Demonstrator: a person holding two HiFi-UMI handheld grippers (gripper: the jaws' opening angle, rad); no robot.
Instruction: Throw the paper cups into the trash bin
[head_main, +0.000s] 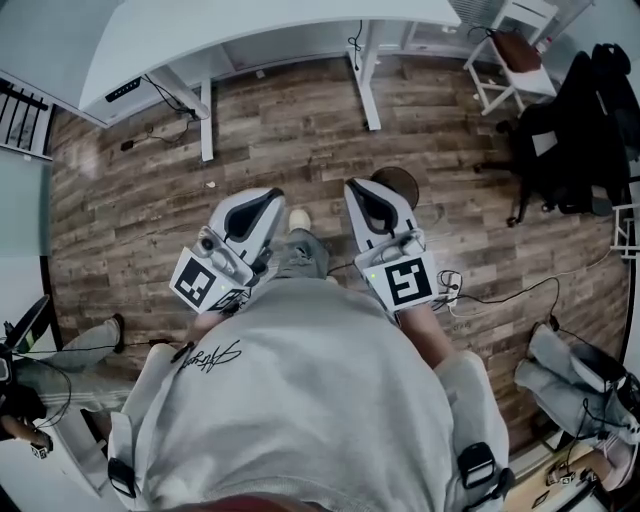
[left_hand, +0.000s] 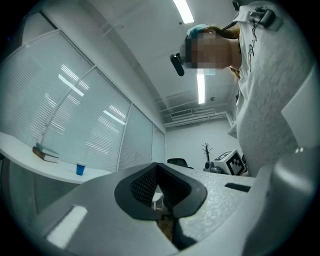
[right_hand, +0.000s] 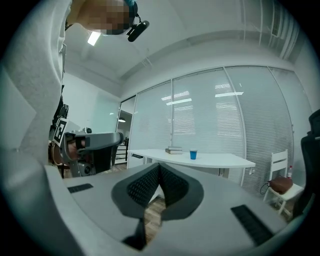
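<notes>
Though jaws meet, blue cup (right_hand: 193, 155) sits well beyond

Small blue paper cup (right_hand: 193, 154) upright on white desk (right_hand: 220, 161) near books (right_hand: 173, 150)

Open wooden floor (head_main: 290, 140) is left ahead, bounded by the white desk (head_main: 250, 30) and flanked at right by a black chair (head_main: 575, 130).

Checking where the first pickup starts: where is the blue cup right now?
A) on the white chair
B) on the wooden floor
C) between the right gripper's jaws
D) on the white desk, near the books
D: the right gripper view shows the blue cup standing upright on the white desk, a short way from the stacked books.
</notes>
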